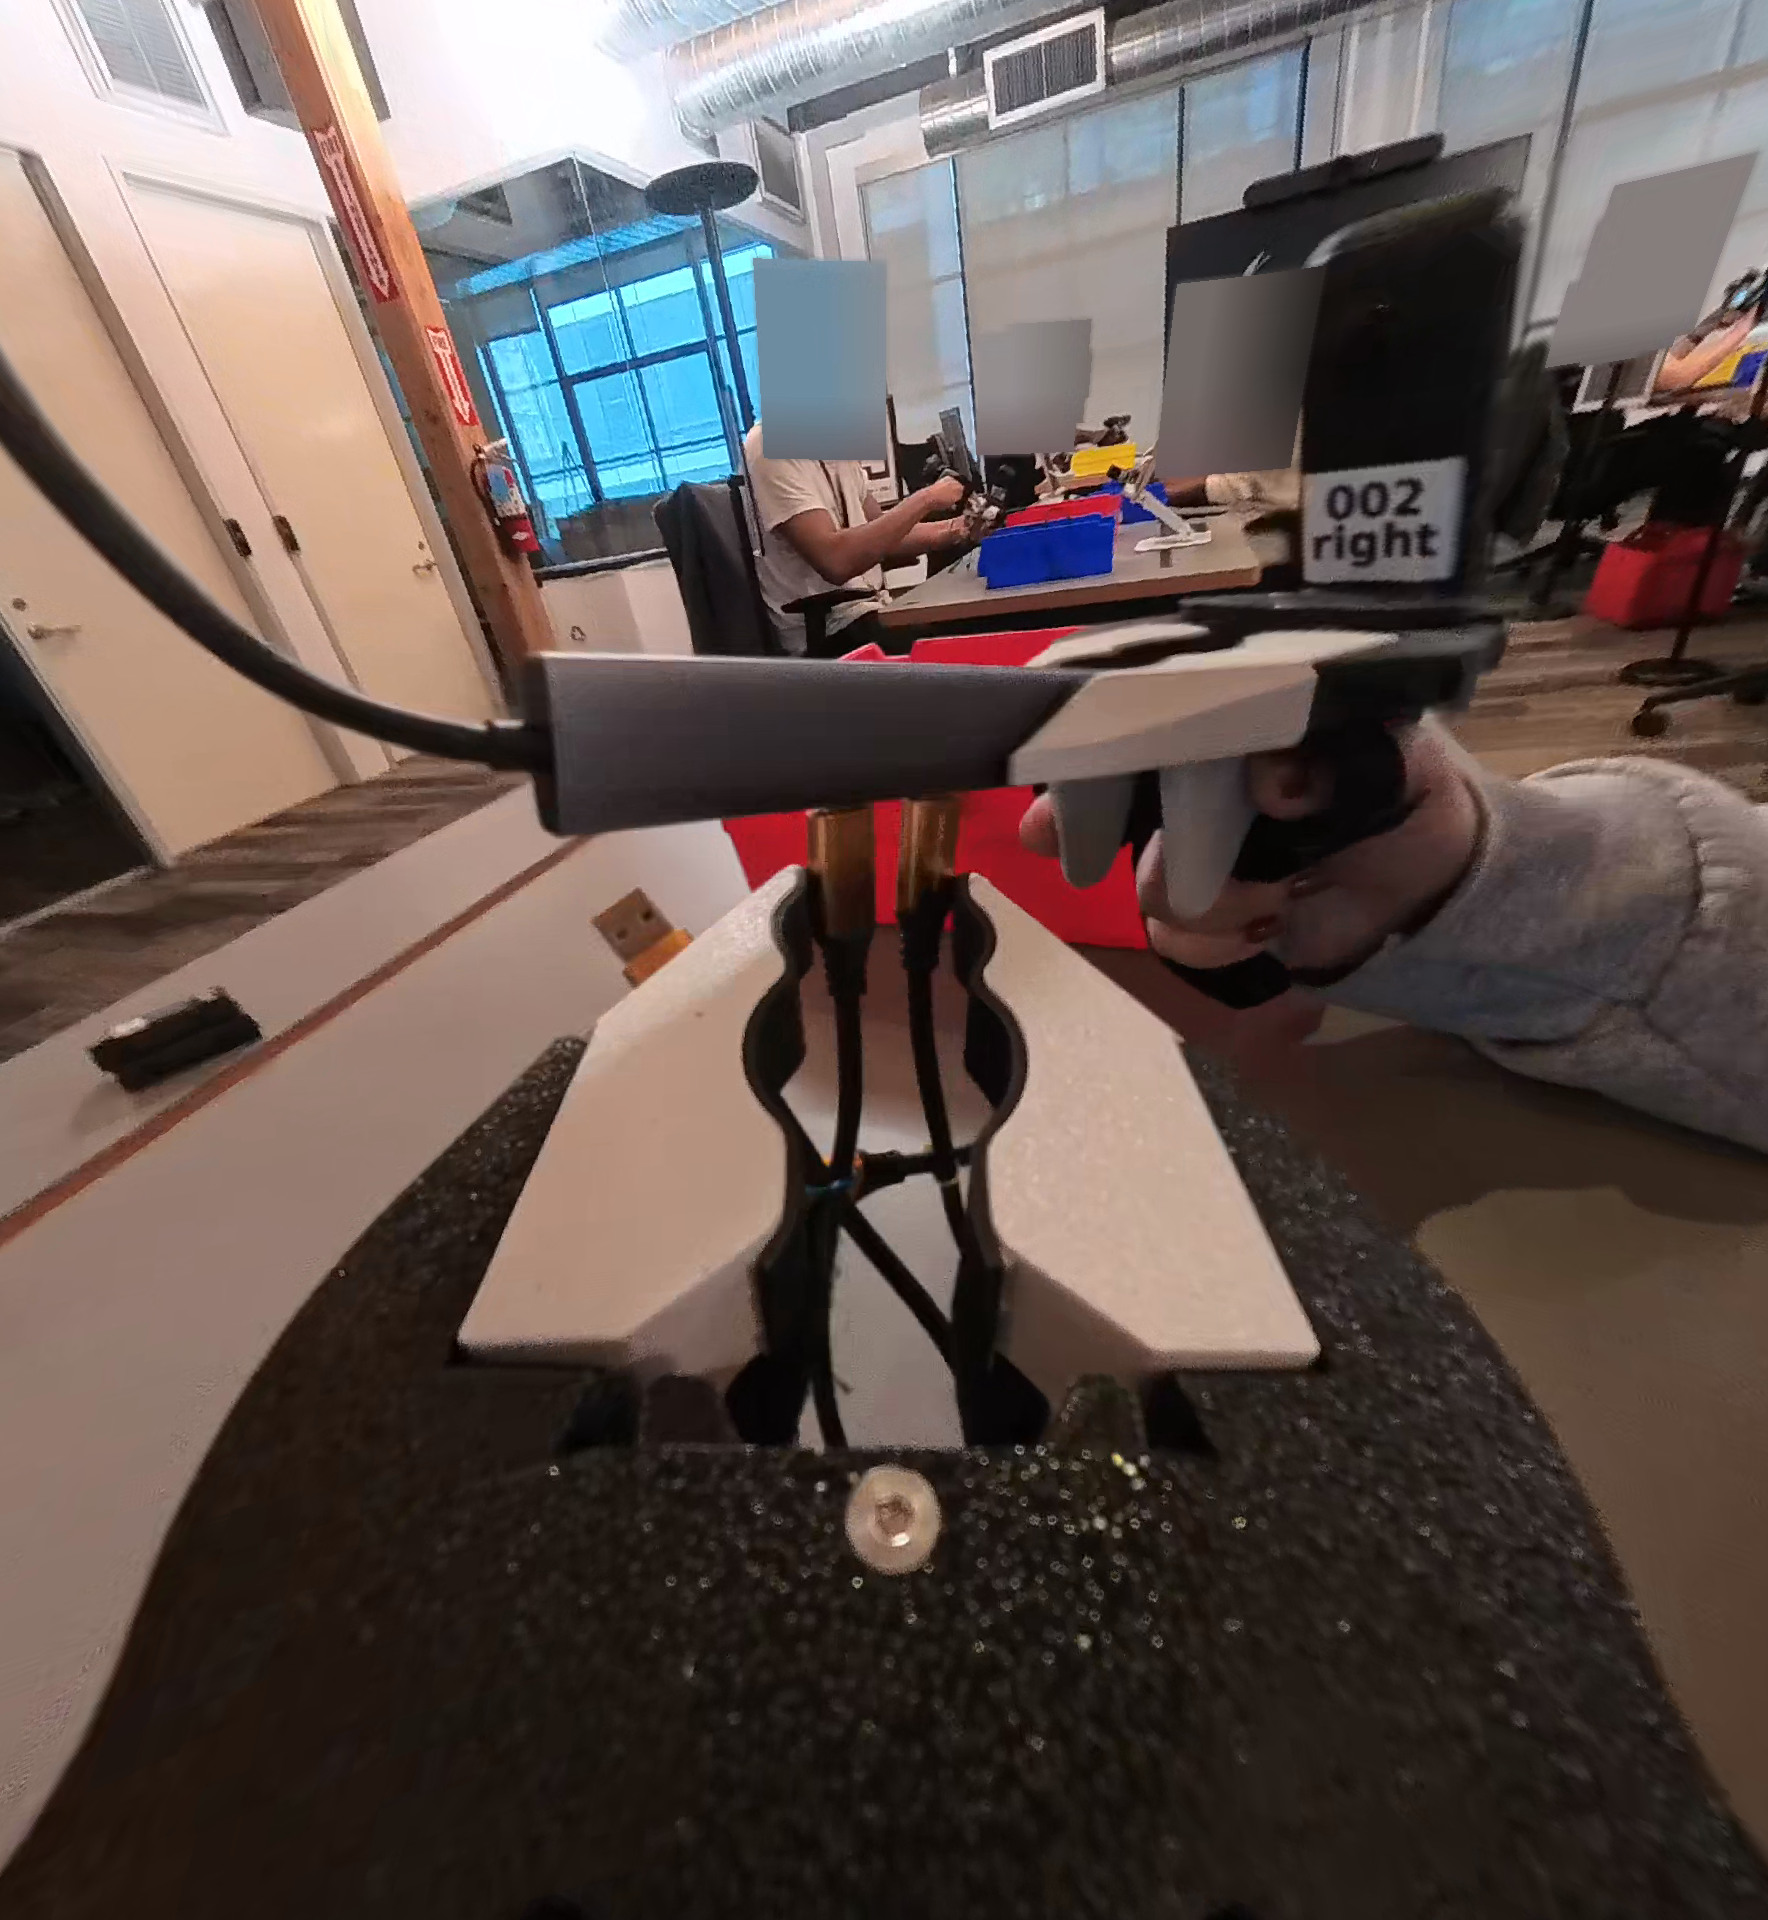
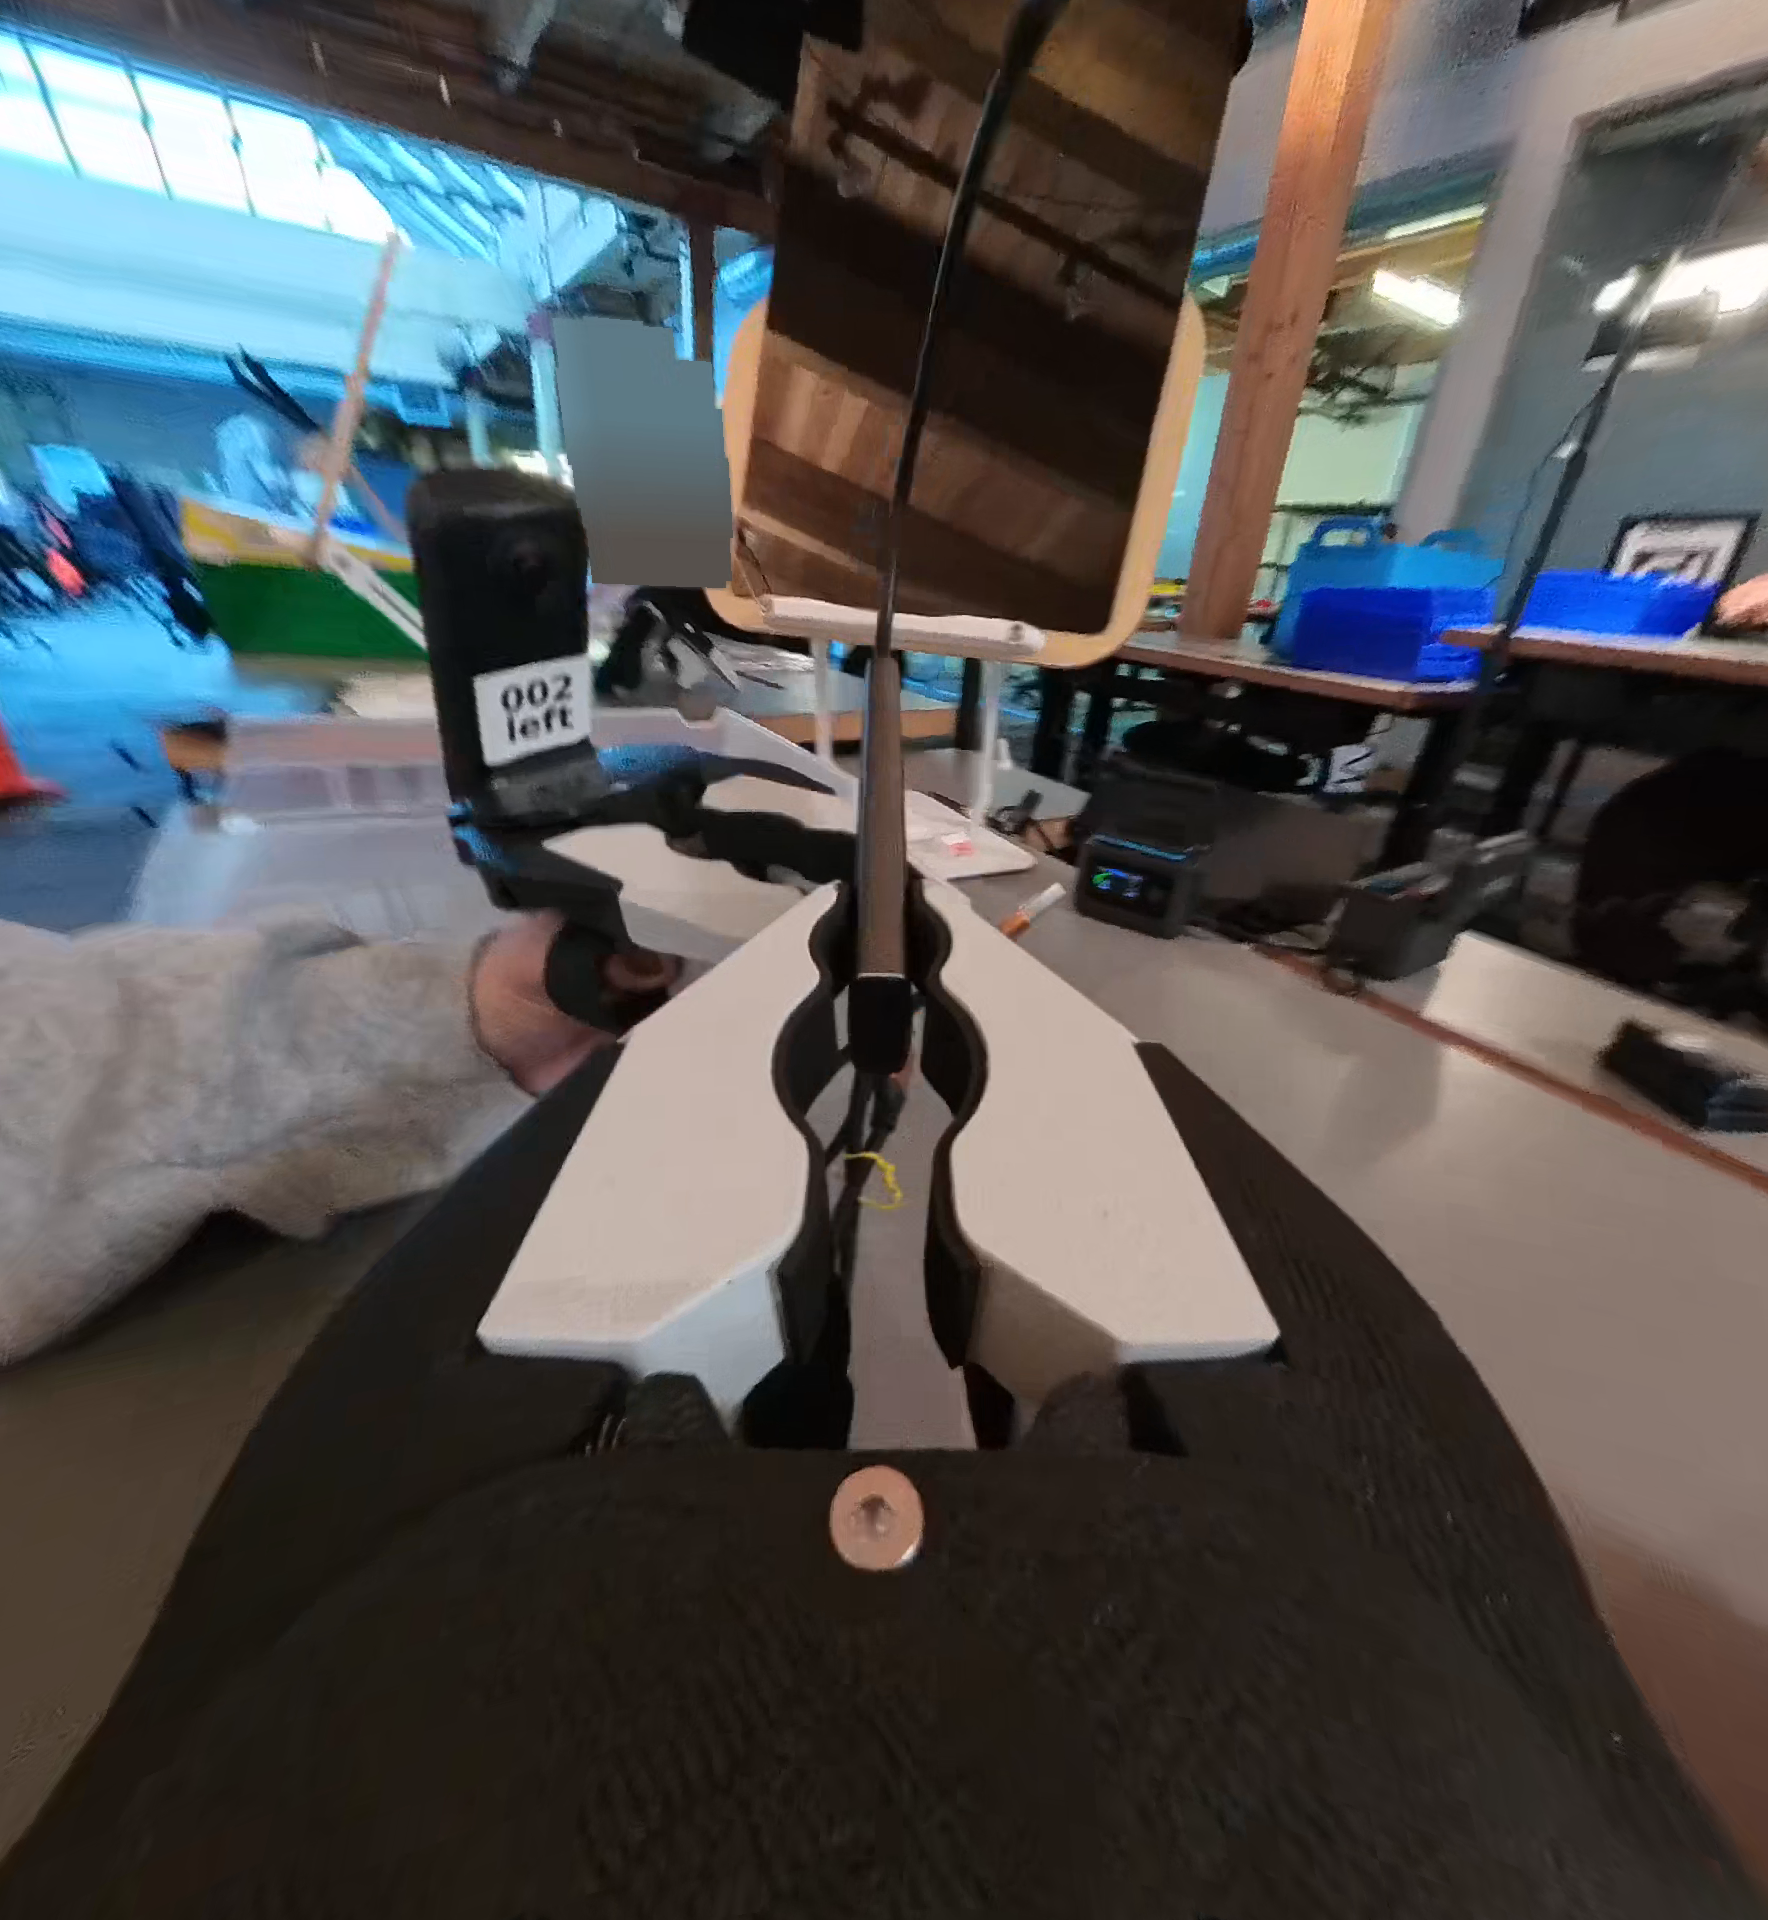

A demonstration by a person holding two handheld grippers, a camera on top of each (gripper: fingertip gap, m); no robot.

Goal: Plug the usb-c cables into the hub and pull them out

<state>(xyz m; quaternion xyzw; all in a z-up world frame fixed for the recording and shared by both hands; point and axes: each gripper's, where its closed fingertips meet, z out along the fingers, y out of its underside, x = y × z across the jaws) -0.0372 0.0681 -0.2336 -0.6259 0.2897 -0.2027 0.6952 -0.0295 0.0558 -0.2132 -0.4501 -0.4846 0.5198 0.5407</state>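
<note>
An open office with other work tables lies behind a pale grey bench (image 1: 267,1049), above which the grey hub (image 1: 797,743) is held level and clear, the right gripper (image 2: 875,961) pinching its end so the ports face the left gripper (image 1: 885,914). Its jaws close around two gold-tipped usb-c cables (image 1: 844,868) seated in the hub's underside. A red bin (image 1: 1025,862) stands close behind, a loose gold plug (image 1: 639,930) just left; downward looks like the free path.

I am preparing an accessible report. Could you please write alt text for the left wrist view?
The left hand-held gripper, with white fingers, closes on two gold-coloured cable plugs seated in the underside of a flat grey metal hub. The right hand-held gripper clamps the hub's right end above a beige table.
</note>
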